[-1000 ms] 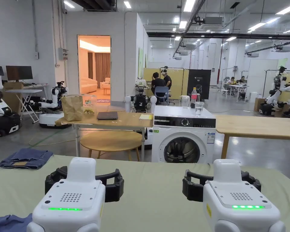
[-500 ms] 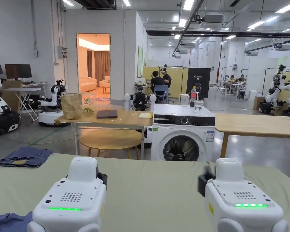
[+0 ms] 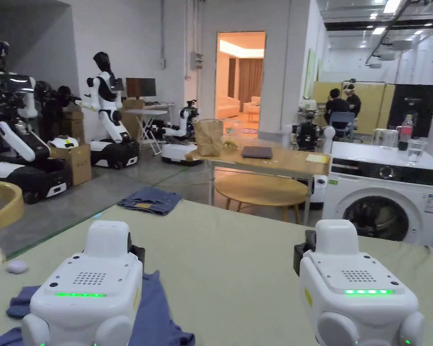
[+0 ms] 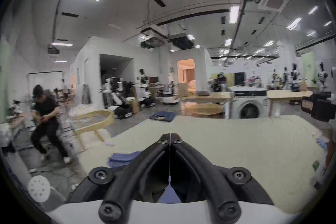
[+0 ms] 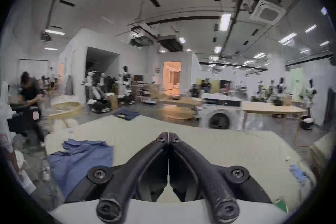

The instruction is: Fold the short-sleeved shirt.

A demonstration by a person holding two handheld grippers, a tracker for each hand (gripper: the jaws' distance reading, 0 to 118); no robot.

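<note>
- No writing can be made out: the stickers on the washing machine at the right of the head view are too small to tell, and both gripper views are blurred.
- The left gripper has its jaws pressed together at the tips, with nothing pinched between them; a thin white thread runs down the seam.
- The right gripper also has its jaws pressed together and holds nothing.
- In the head view both white gripper bodies sit low in the frame, well apart, each with a green light strip.
- The short-sleeved shirt, blue and rumpled, lies unfolded at the lower left of the head view, on the counter's near left corner, partly under the left gripper's body; in the right gripper view it spreads across the lower left.
- The pale green counter cover runs bare through the centre and right of the head view, giving open room ahead of both grippers.
- The counter's left edge slants from lower left toward the upper centre; a folded pair of jeans lies at its far corner.
- A small white object rests near the left edge.
- Beyond the far edge stands a round wooden table, with the washing machine to its right.
</note>
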